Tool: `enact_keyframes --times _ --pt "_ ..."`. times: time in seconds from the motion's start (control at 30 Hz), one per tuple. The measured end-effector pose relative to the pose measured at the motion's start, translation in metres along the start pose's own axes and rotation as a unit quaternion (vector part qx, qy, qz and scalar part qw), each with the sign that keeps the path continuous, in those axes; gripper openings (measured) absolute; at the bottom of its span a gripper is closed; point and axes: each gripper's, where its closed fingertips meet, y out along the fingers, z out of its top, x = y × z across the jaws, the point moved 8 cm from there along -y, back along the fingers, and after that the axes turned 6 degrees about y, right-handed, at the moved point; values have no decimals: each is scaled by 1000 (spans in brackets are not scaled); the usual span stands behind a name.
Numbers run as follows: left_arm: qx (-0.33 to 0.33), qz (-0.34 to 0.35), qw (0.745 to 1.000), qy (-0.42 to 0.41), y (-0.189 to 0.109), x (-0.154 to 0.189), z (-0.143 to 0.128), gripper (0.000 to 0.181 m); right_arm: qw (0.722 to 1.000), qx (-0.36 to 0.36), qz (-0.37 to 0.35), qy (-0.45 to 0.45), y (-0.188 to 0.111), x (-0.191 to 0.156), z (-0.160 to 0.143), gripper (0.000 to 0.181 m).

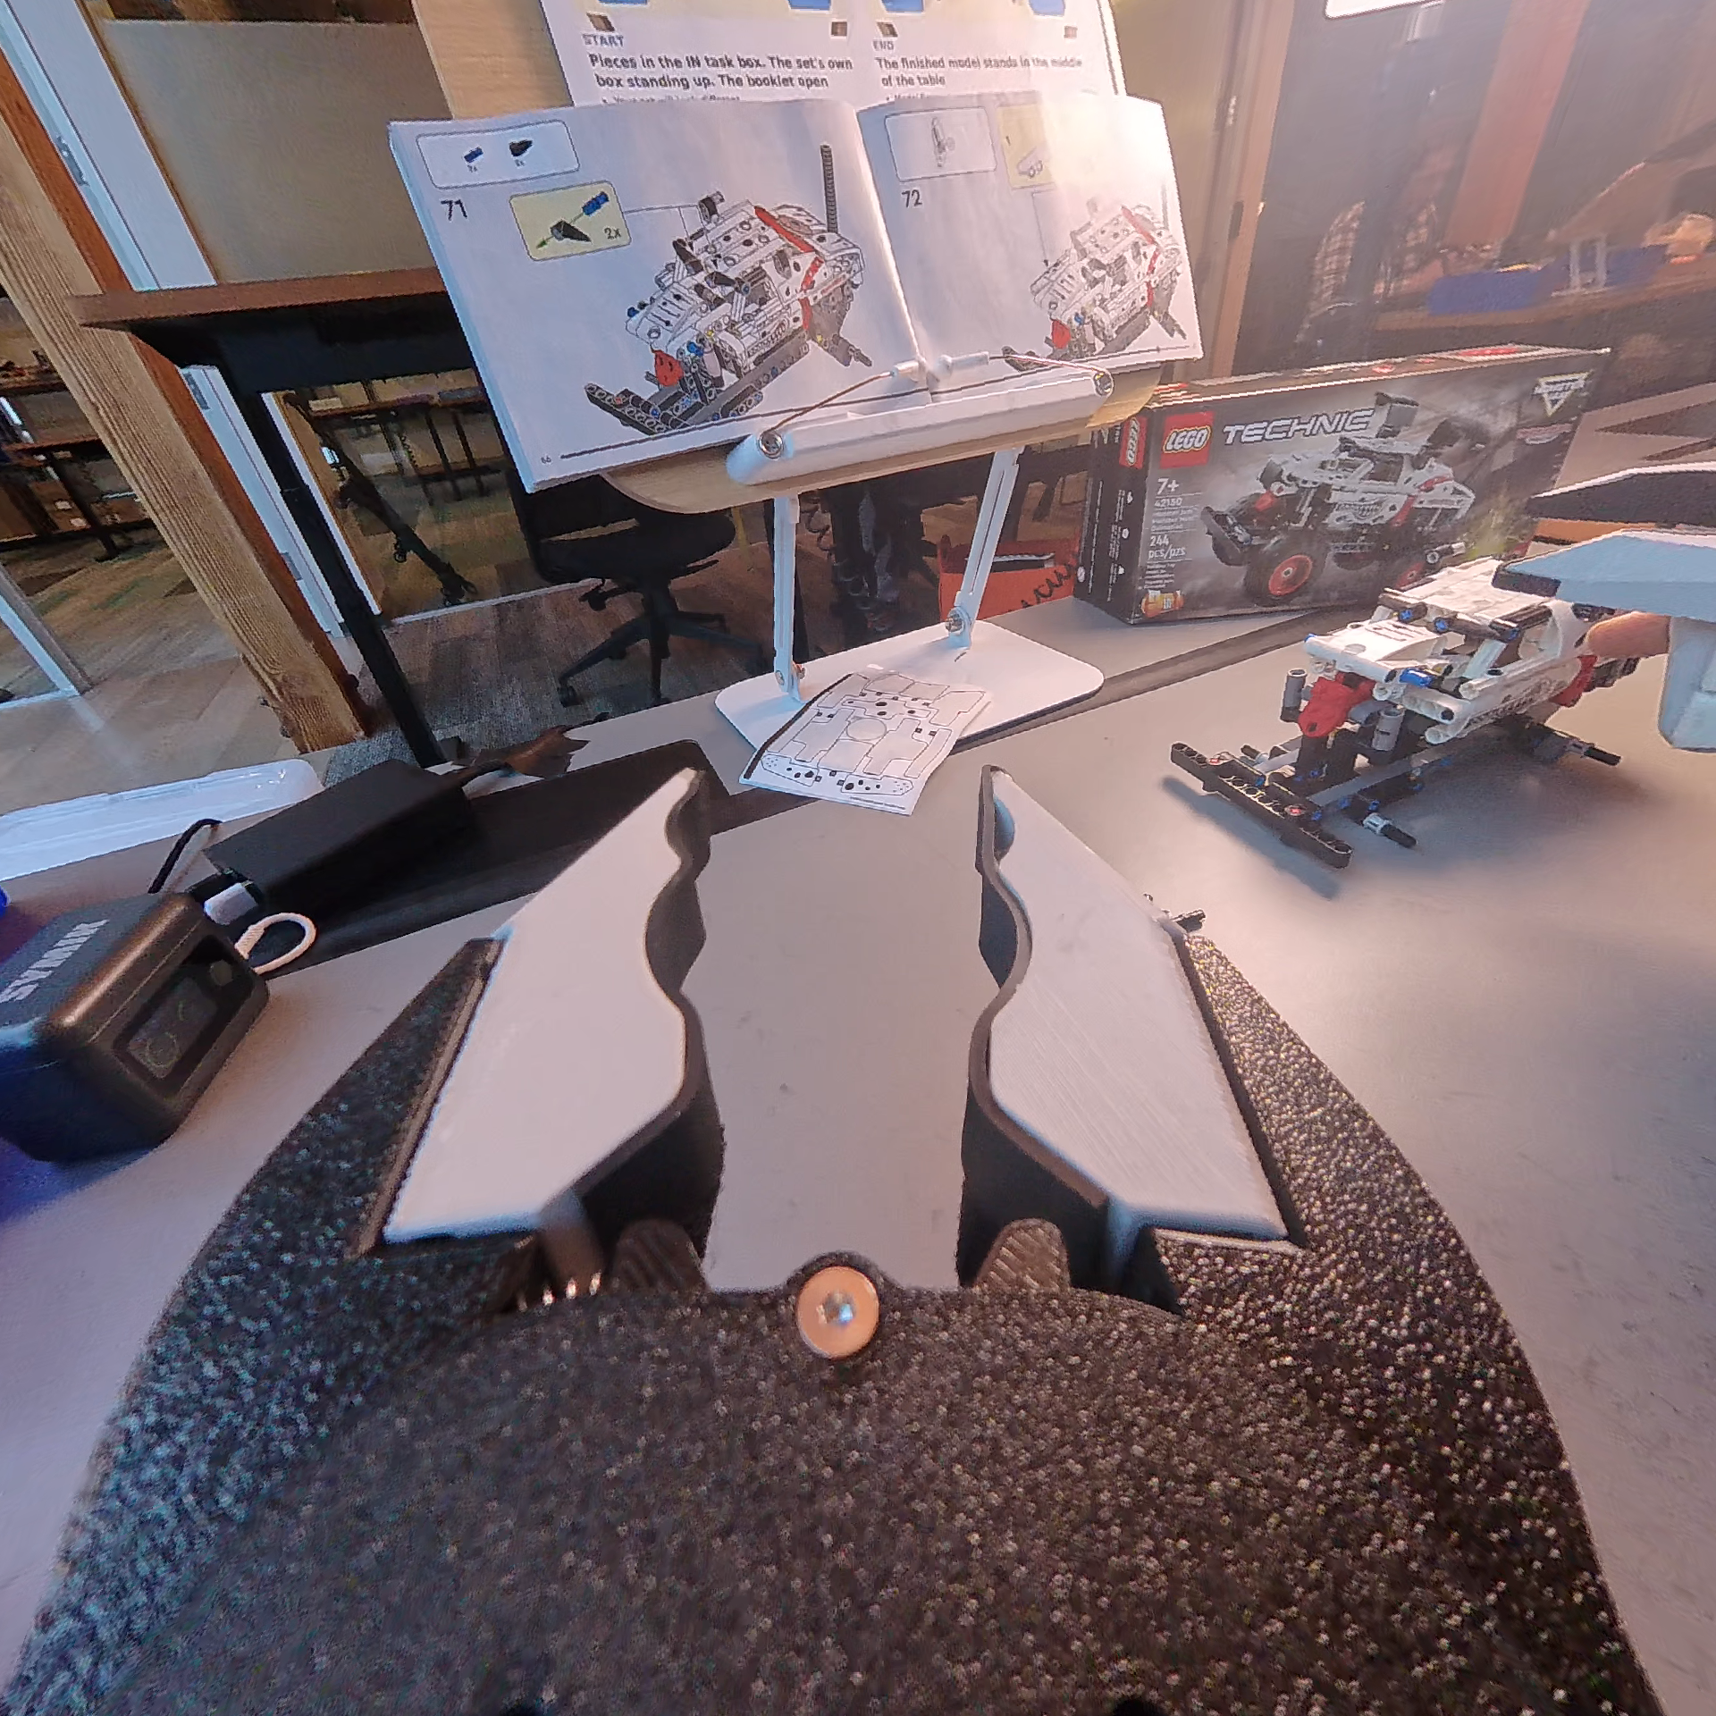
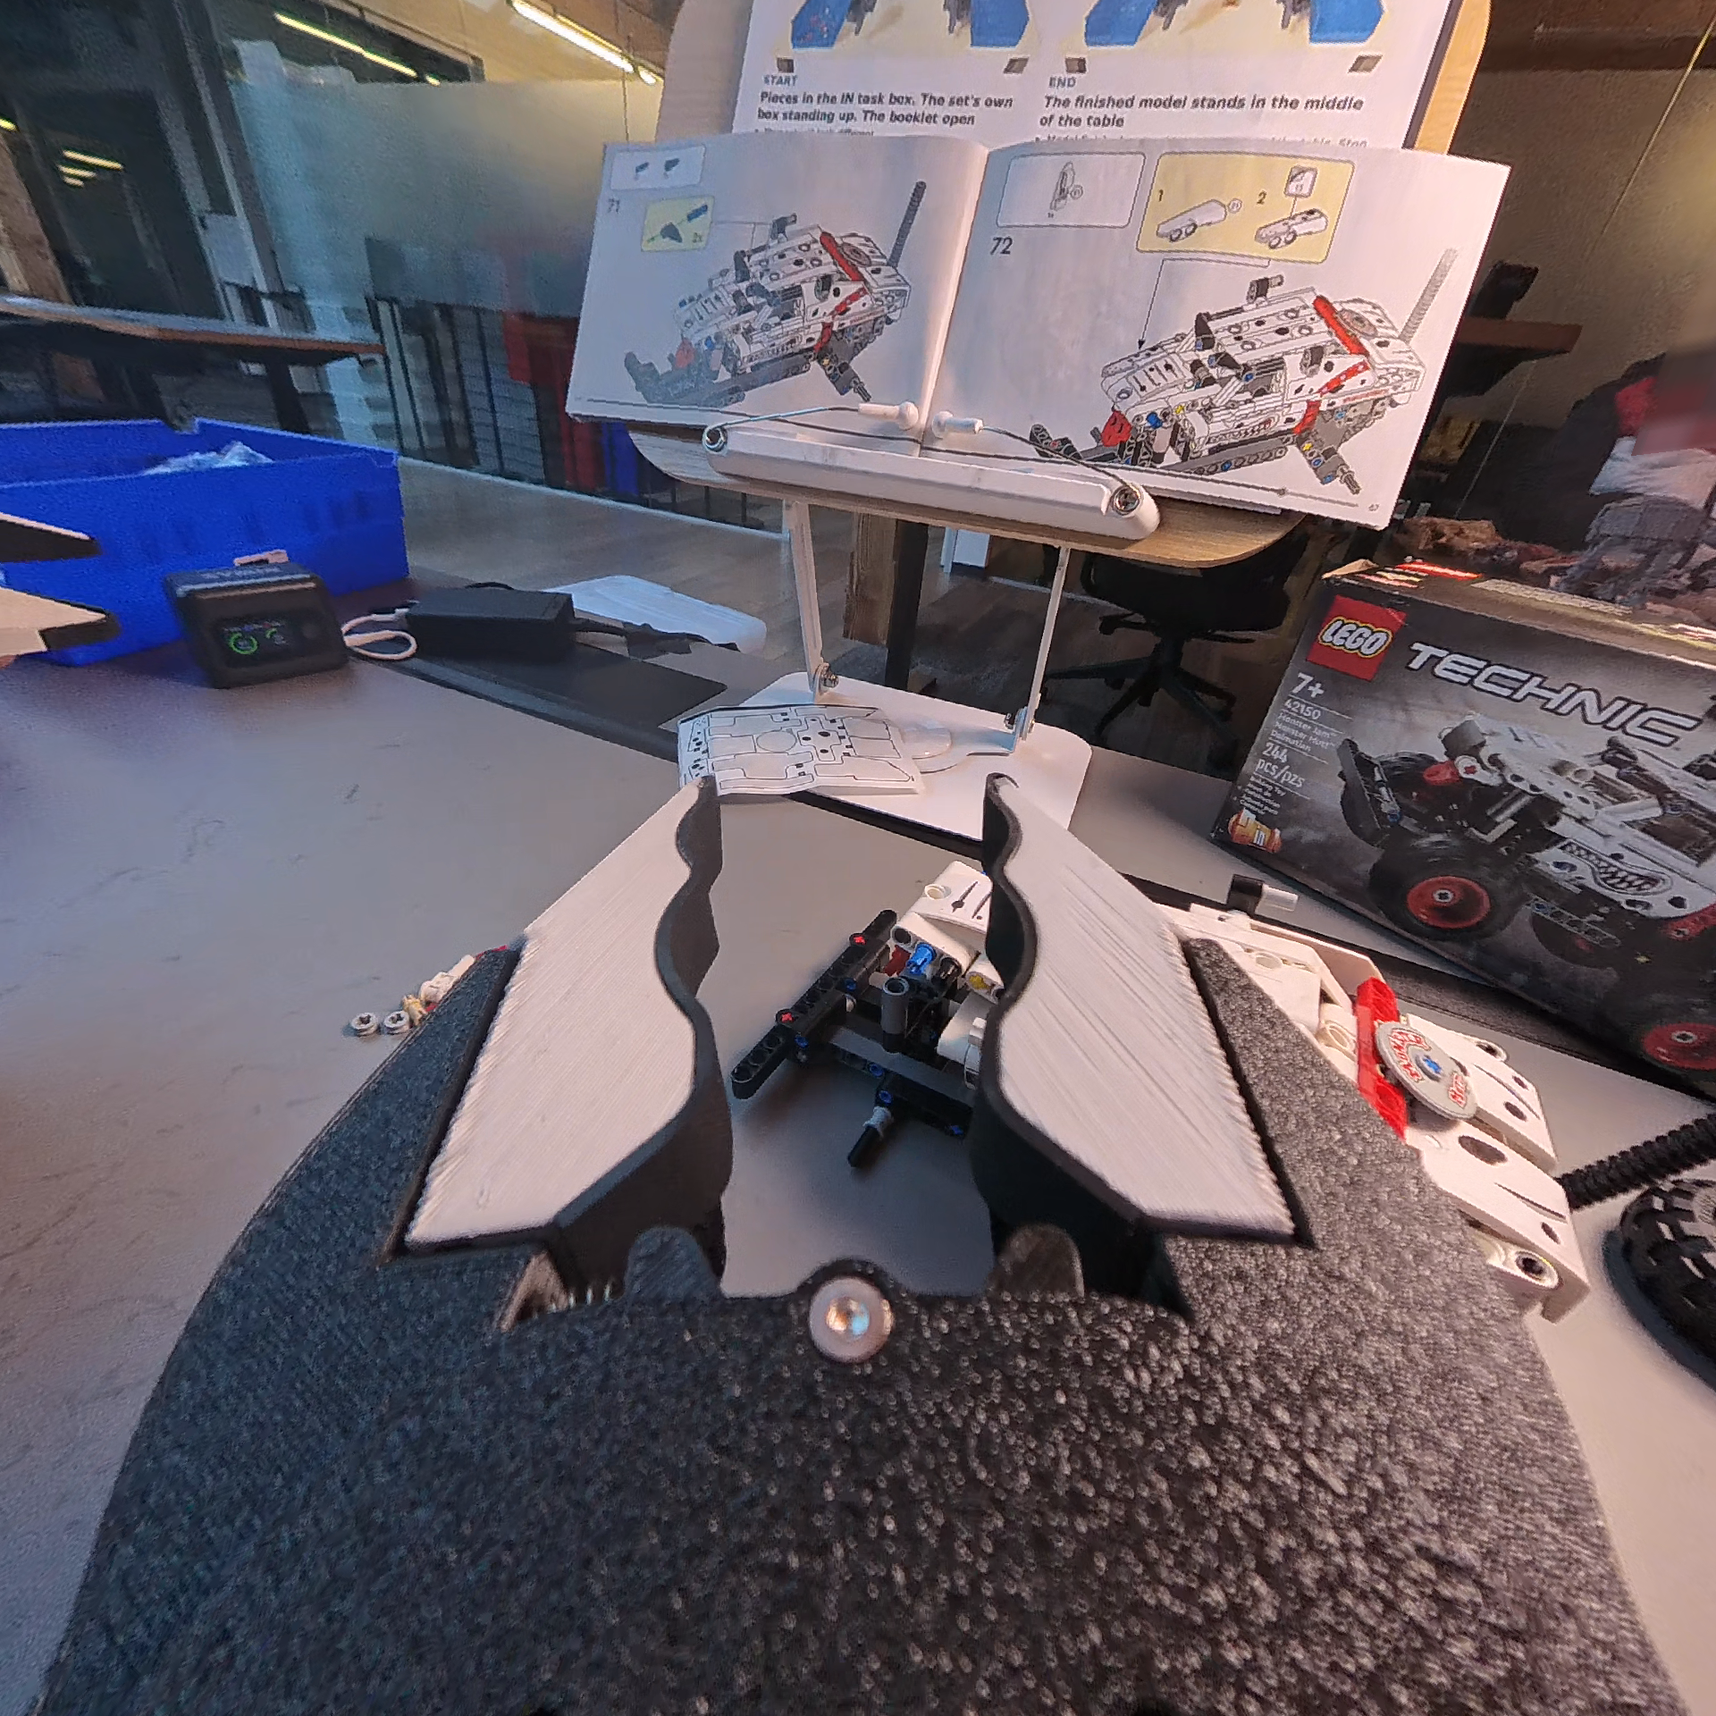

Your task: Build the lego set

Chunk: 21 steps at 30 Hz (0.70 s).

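The part-built white, black and red truck model [image 1: 1421,687] stands on the grey table [image 1: 836,975] at the right of the left wrist view. My left gripper [image 1: 840,780] is open and empty over bare table, its fingertips just short of a sticker sheet [image 1: 868,743]. My right gripper [image 2: 850,789] is open and empty above the model [image 2: 891,1003], whose black front frame shows between the jaws. The right finger hides its middle, and its white rear with a red strip [image 2: 1449,1114] sticks out at the right. The open instruction booklet [image 2: 1021,316] rests on a white stand [image 2: 1049,752].
The set's box [image 2: 1504,799] stands at the right. A blue bin [image 2: 186,501], a small black device [image 2: 255,627] and a black power brick [image 2: 492,617] sit at the left. Small loose pieces [image 2: 399,1017] lie left of my right gripper, and a black tyre [image 2: 1671,1254] lies at the right edge.
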Motion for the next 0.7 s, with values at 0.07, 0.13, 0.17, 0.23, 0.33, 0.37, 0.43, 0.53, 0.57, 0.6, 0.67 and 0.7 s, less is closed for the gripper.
enact_keyframes --times 0.07,0.13,0.17,0.23,0.33,0.37,0.43,0.53,0.57,0.6,0.67,0.7 --pt "1 0 1000 -1 0 0 0 57 1000 -1 1 3 0 0 -1 55" --pt "1 0 1000 0 0 0 0 57 1000 -3 5 2 0 -2 -2 52" --pt "1 -1 1000 -1 0 1 0 56 1000 -4 7 1 0 -2 -2 49" --pt "0 -3 1000 -2 1 1 -1 56 1000 -3 7 1 0 -3 -2 45" --pt "1 -2 1000 -3 0 1 -1 56 1000 -6 12 2 1 -5 -5 34" --pt "1 -1 1000 -3 0 1 -1 56 1000 -5 11 0 1 -6 -5 32" --pt "2 -2 1000 -6 0 1 -1 56 1000 -3 6 0 2 -5 -5 28" --pt "3 -1 1000 -10 -1 0 -1 56 1000 -4 4 5 3 -6 -6 28" --pt "4 -2 1000 -11 -1 0 -1 56 1000 -5 3 2 3 -6 -7 27" --pt "5 -3 1000 -12 -1 0 -1 56 1000 -5 2 0 4 -7 -8 27" --pt "6 -4 1000 -12 -2 2 -1 56 1000 -6 2 0 4 -8 -8 26" --pt "6 -4 1000 -11 -2 2 0 55 1000 -6 2 -1 4 -8 -8 26"
